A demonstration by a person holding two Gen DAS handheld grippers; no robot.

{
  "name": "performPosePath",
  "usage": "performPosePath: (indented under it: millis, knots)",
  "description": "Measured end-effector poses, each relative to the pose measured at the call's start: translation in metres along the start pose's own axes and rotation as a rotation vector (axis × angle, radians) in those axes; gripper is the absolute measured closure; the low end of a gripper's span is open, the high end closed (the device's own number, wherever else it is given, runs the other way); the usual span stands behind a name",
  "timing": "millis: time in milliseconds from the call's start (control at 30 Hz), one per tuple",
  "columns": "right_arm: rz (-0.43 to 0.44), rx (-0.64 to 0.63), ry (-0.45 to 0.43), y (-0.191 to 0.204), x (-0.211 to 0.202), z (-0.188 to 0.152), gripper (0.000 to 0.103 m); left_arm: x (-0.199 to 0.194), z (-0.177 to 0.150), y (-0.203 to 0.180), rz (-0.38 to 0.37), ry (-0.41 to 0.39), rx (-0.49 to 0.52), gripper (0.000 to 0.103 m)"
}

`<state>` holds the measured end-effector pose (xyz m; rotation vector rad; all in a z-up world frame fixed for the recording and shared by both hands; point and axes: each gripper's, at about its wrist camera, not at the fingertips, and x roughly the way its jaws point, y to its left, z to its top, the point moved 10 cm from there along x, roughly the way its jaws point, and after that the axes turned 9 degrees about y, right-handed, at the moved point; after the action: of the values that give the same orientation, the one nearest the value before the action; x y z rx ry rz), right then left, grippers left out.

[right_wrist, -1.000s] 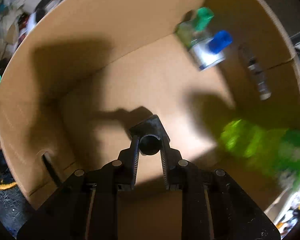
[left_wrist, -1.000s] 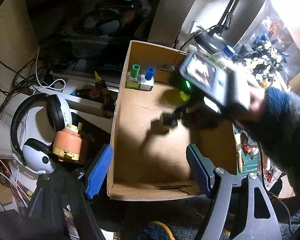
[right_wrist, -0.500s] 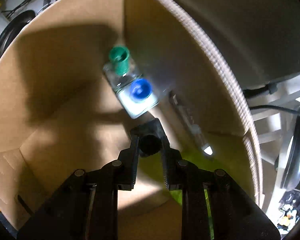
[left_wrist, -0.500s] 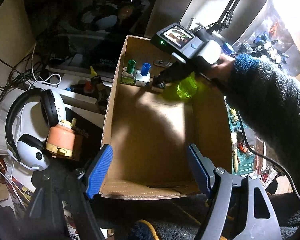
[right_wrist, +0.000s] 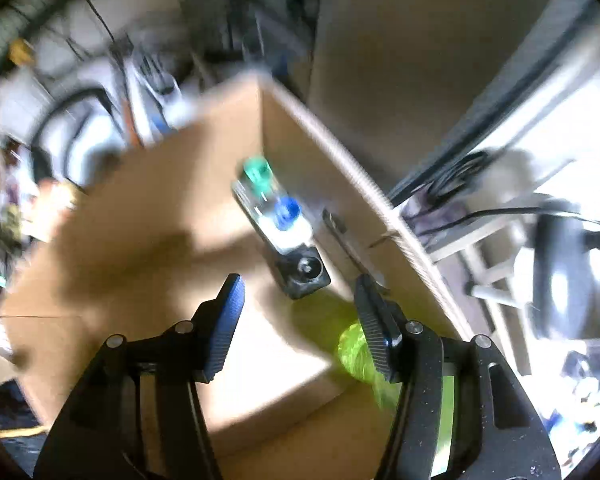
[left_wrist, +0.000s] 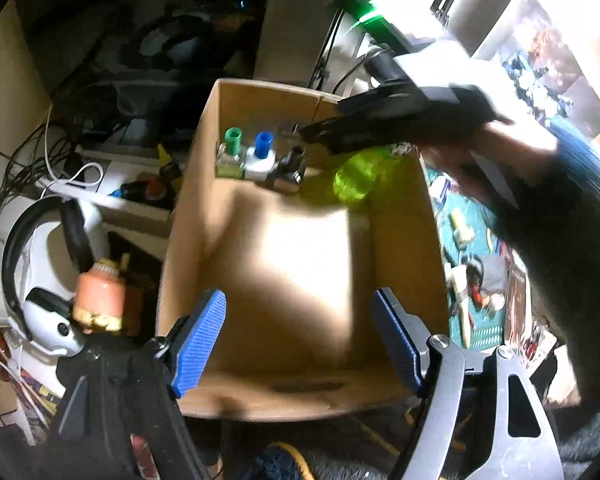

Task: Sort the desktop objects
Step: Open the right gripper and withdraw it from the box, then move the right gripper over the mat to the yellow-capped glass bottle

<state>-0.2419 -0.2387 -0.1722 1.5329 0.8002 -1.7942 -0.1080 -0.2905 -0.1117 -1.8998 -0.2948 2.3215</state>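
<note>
Cardboard fills most of what we see: an open box (left_wrist: 188, 216) whose near wall is cut by the bottom of the left wrist view and partly covered by our left gripper (left_wrist: 300, 344). Left of the box, white headphones (left_wrist: 40, 280) and an orange cylinder (left_wrist: 100, 296) sit in clutter too dim to sort out. Our left gripper hangs over the near wall with its blue pads well apart and nothing between them; beyond them the box floor lies bare and sunlit, with wide room to the side walls.

Along the far wall we make out three small bottles in a row, touching: a green-capped bottle (left_wrist: 231, 152), a blue-capped bottle (left_wrist: 262, 156), then a black bottle (left_wrist: 290, 170) at the right end. A bright green bottle (left_wrist: 360, 178) lies just right of it, in the far right corner, partly hidden by our right gripper (right_wrist: 298, 320) in the right wrist view.

Both views are smeared, and the right hand (left_wrist: 492, 160) and sleeve (left_wrist: 560, 240) blur across the right side. Our right gripper is above the black bottle, clear of it; its jaws are opening, with nothing between the pads.
</note>
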Motion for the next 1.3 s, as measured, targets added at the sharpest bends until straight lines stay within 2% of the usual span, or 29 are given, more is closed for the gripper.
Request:
performPosePath:
  millis: [100, 133, 167, 200, 233, 333, 400, 500, 567, 600, 667, 867, 1067, 1300]
  knots:
    - [-0.022, 0.059, -0.202, 0.002, -0.087, -0.032, 0.044, -0.009, 0.028, 0.015, 0.044, -0.187, -0.181, 0.029]
    - [-0.037, 0.091, -0.267, -0.001, -0.112, -0.043, 0.034, -0.003, 0.039, 0.015, 0.032, -0.207, -0.214, 0.04]
    - [-0.036, 0.118, -0.306, -0.002, -0.12, -0.05, 0.028, 0.008, 0.047, 0.01, 0.018, -0.185, -0.201, 0.073]
    - [-0.021, 0.15, -0.335, -0.006, -0.125, -0.062, 0.028, 0.02, 0.055, 0.005, 0.005, -0.158, -0.185, 0.09]
    - [-0.004, 0.184, -0.364, -0.01, -0.131, -0.075, 0.028, 0.042, 0.064, -0.004, 0.003, -0.098, -0.145, 0.099]
    - [0.043, 0.276, -0.42, -0.028, -0.137, -0.121, 0.029, 0.095, 0.076, -0.017, 0.047, 0.01, -0.078, 0.1]
    - [0.067, 0.343, -0.41, -0.043, -0.117, -0.153, 0.031, 0.124, 0.082, -0.021, 0.096, 0.066, -0.016, 0.1]
    - [0.128, 0.454, -0.385, -0.056, -0.087, -0.188, 0.052, 0.164, 0.093, -0.014, 0.023, 0.14, -0.066, 0.102]
    - [0.18, 0.526, -0.354, -0.065, -0.069, -0.218, 0.081, 0.182, 0.099, -0.008, -0.01, 0.162, -0.09, 0.103]
    - [0.201, 0.553, -0.339, -0.069, -0.061, -0.233, 0.088, 0.189, 0.101, -0.008, -0.006, 0.161, -0.076, 0.103]
    - [0.247, 0.6, -0.302, -0.076, -0.045, -0.261, 0.09, 0.204, 0.105, -0.013, -0.005, 0.154, -0.039, 0.103]
    - [0.248, 0.681, -0.286, -0.098, -0.039, -0.306, 0.09, 0.233, 0.109, -0.014, 0.085, 0.151, -0.003, 0.103]
    - [0.23, 0.716, -0.275, -0.109, -0.043, -0.324, 0.09, 0.245, 0.118, -0.014, 0.126, 0.145, 0.0, 0.103]
    - [0.237, 0.709, -0.256, -0.097, -0.042, -0.326, 0.088, 0.248, 0.113, -0.008, 0.148, 0.166, -0.008, 0.103]
